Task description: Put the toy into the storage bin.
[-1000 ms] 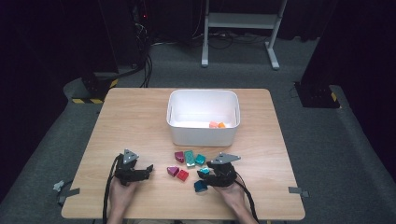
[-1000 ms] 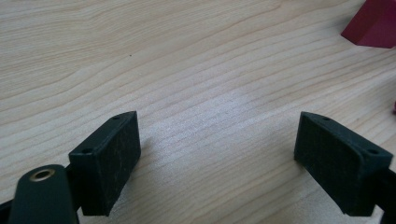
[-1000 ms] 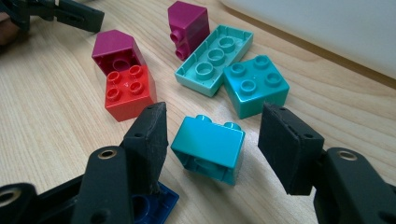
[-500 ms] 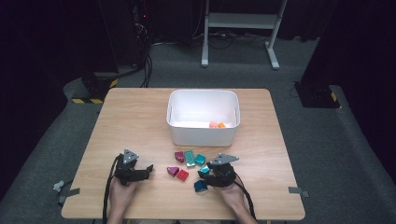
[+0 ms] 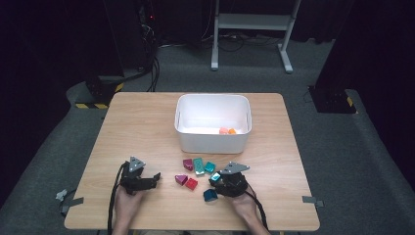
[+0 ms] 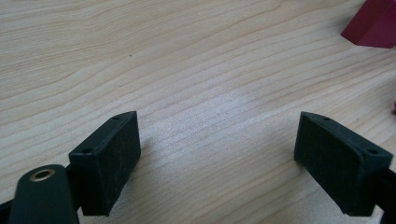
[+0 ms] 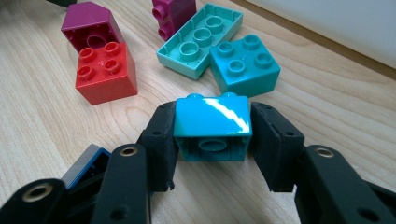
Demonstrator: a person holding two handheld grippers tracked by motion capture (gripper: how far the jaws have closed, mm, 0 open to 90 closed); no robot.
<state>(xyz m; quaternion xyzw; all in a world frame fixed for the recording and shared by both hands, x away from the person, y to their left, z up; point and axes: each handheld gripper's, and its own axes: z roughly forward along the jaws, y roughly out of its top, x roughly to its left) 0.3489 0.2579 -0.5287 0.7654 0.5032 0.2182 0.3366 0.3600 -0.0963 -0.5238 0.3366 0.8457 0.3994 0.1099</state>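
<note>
The left claw (image 5: 155,176) rests on the bare surface (image 5: 147,122), released, its jaws spread wide over nothing but wood. To its right lies a loose cluster: a maroon brick (image 7: 91,25) touching a red brick (image 7: 105,72), then a long mint plate (image 7: 201,39) lying underside up just beside a teal brick (image 7: 244,65). Further right, the right claw (image 7: 212,133) is clenched on a cyan brick (image 7: 212,122), pads on its two opposite side walls, at the near right edge of the cluster. The brick looks light, rigid and glossy, so flat walls seem the safest hold. It is tipped, studs pointing away from the camera, hollow underside facing it; squarish, with no clear long axis. Behind stands a white bin (image 5: 213,142).
</note>
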